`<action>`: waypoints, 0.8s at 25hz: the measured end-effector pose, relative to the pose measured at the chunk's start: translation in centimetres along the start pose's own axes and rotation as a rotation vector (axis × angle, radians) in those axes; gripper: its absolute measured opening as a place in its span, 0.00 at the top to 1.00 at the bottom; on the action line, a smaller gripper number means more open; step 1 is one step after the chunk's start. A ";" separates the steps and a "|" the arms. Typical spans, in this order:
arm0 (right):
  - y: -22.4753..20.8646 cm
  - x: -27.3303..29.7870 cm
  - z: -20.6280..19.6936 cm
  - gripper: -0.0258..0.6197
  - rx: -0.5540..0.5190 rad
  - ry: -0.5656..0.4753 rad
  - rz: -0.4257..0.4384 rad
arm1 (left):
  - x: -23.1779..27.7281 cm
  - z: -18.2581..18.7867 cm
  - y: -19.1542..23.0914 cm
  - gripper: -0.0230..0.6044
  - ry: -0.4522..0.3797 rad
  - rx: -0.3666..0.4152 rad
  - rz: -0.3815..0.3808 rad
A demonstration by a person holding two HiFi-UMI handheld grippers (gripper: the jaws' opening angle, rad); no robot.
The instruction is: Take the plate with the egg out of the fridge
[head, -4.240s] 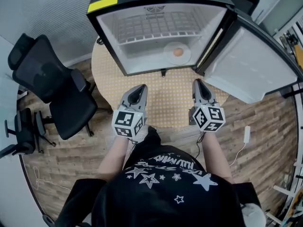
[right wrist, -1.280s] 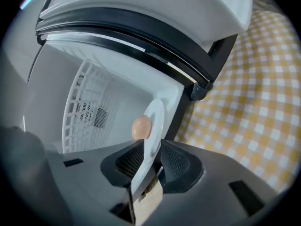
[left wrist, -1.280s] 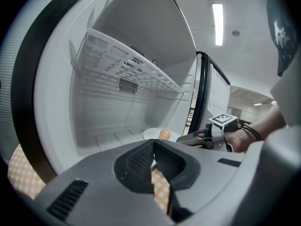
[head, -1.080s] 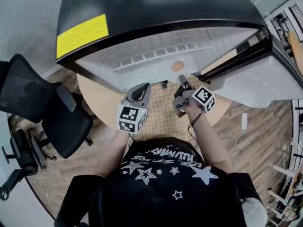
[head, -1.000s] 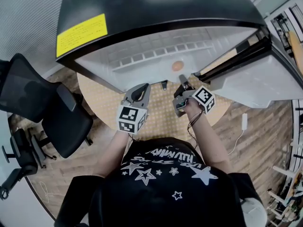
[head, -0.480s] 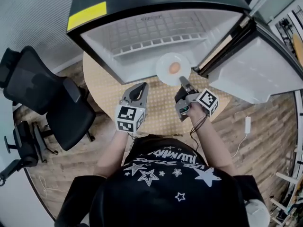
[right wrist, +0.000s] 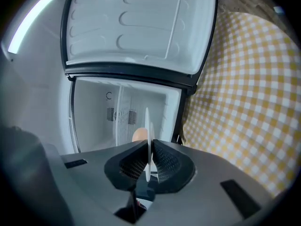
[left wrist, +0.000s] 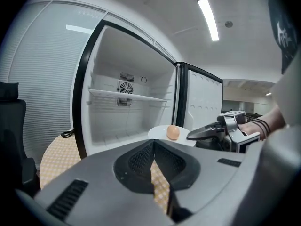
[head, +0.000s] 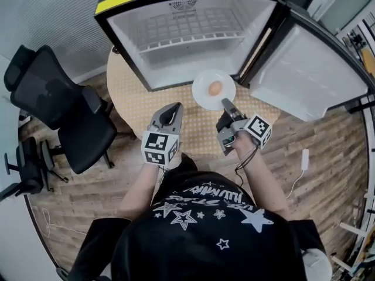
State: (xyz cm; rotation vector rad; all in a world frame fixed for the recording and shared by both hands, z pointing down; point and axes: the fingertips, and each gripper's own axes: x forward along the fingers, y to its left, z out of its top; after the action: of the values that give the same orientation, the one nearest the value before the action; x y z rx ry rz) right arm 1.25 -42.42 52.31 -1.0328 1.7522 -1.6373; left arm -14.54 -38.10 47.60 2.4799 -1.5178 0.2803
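Observation:
A white plate [head: 206,97] with a brown egg [head: 215,88] hangs just outside the open fridge [head: 187,34], over the checked tablecloth. My right gripper [head: 225,105] is shut on the plate's near rim. In the right gripper view the plate [right wrist: 147,121] stands edge-on between the pads, with the egg [right wrist: 138,135] behind it. My left gripper [head: 173,111] is shut and holds nothing, a little left of the plate. The left gripper view shows the plate [left wrist: 160,133], the egg [left wrist: 173,132] and the right gripper [left wrist: 193,136] ahead on the right.
The fridge door [head: 307,78] stands open to the right. Inside the fridge is a bare wire shelf [head: 187,31]. The fridge sits on a round table with a yellow checked cloth [head: 132,95]. Black office chairs [head: 58,104] stand at the left. A white cable [head: 303,160] lies on the wooden floor.
The right gripper has drawn back toward me with the plate and egg, from the fridge floor to outside its front edge. The left gripper has stayed put.

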 end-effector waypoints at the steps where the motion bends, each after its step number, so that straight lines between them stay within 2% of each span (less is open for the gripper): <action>1: 0.2 -0.6 -0.2 0.90 0.003 0.004 0.007 | -0.5 0.1 -0.6 0.95 -0.005 0.004 0.004; 14: 1.7 -11.8 -4.1 0.90 -0.002 0.097 0.081 | -9.1 -1.2 -9.8 0.95 -0.076 -0.013 0.080; 20: 1.2 -19.0 -5.5 0.90 0.006 0.128 0.107 | -13.8 -2.3 -16.3 0.95 -0.102 0.002 0.103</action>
State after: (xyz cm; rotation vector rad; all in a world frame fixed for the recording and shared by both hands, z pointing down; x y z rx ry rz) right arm 7.50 -23.80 49.47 -0.8325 1.8495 -1.6725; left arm -6.30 -18.55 44.58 2.4556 -1.6898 0.1750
